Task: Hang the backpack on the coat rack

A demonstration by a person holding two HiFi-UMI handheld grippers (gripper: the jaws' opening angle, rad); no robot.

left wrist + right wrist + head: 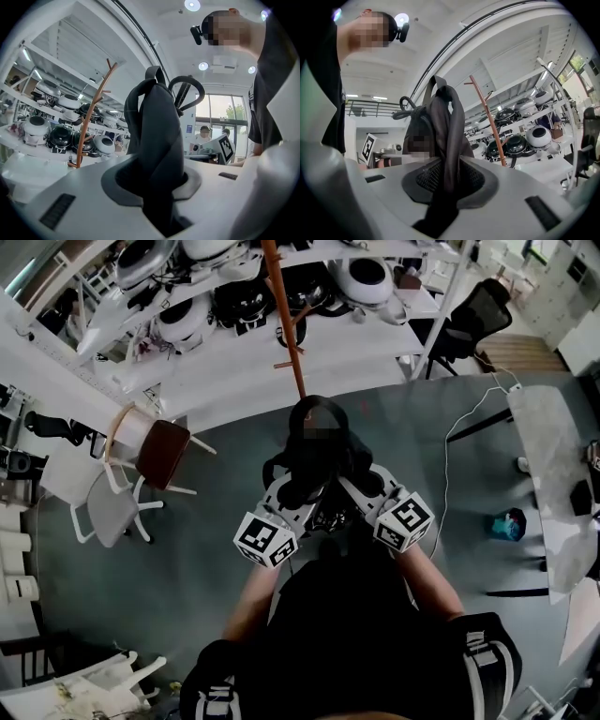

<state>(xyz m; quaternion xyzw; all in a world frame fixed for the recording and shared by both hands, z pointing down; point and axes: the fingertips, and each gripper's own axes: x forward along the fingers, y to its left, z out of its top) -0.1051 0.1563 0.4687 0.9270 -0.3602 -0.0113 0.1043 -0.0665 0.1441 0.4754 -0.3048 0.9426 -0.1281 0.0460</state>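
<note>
- One black backpack (317, 451), held in the air in front of the person, just on the near side of the coat rack (286, 324). It is not on any peg.
- One coat rack: a thin orange-brown pole with short angled pegs branching off it.
- Two claws, one in each of the person's hands, close together under the backpack on the near side of the coat rack.
- Two marker cubes, one on each claw. The left cube (265, 538) and the right cube (405, 521) show square black-and-white patterns. These are codes, not readable words.
- Left claw (157, 187): jaws drawn narrow, pinching a black strap of the backpack, which rises straight up from between them.
- Right claw (445, 183): jaws likewise narrow, clamped on a second dark strap, with the body of the bag just beyond it.
- The backpack's top carry loop stands up above the bag, towards the coat rack.
- White shelves (234, 343) behind the coat rack hold rounded white and black machines, too crowded to count exactly.
- One brown-seated chair (164, 454) stands to the left of the coat rack, tilted over.
</note>
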